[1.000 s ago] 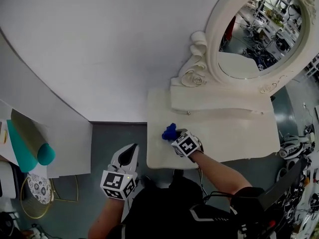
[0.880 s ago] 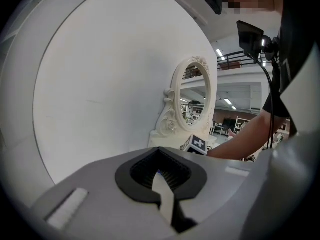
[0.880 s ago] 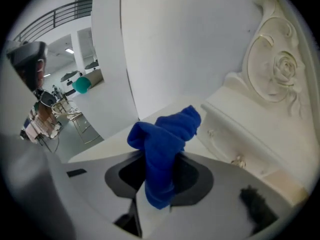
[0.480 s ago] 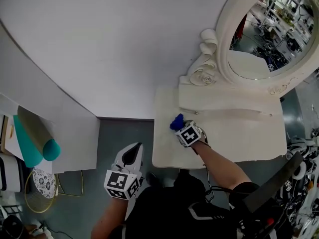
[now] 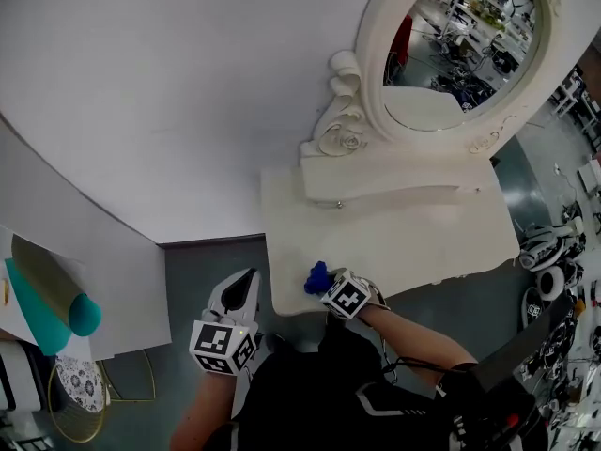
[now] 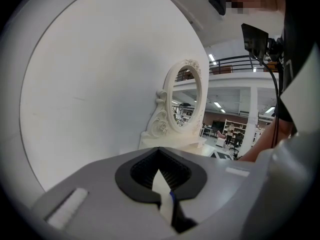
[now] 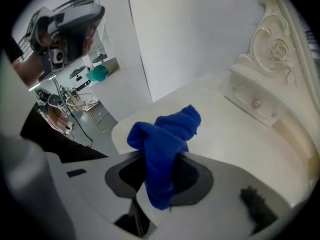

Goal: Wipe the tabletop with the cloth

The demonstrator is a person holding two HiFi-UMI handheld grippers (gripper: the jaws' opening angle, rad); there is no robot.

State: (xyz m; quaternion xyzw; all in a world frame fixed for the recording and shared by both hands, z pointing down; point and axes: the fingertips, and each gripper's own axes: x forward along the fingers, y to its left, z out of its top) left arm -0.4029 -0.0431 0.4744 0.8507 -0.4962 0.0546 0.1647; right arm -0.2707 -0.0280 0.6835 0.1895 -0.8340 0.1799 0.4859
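A bunched blue cloth (image 5: 317,276) (image 7: 165,139) is clamped in my right gripper (image 5: 331,284) (image 7: 159,184), whose jaws are shut on it. The cloth rests on the cream tabletop (image 5: 413,242) (image 7: 220,134) of a dressing table, near its front left corner. My left gripper (image 5: 240,294) (image 6: 161,181) hangs off the table to the left, above the grey floor, jaws shut with nothing between them.
An ornate oval mirror (image 5: 451,54) (image 6: 184,99) and a small drawer shelf (image 5: 394,172) (image 7: 255,101) stand along the table's back. A white wall (image 5: 169,92) lies behind. A teal roll (image 5: 52,294) and a gold wire stand (image 5: 80,383) sit at the far left.
My right gripper has pulled the blue cloth back from near the drawer shelf toward the table's front left edge. The left gripper stays in place.
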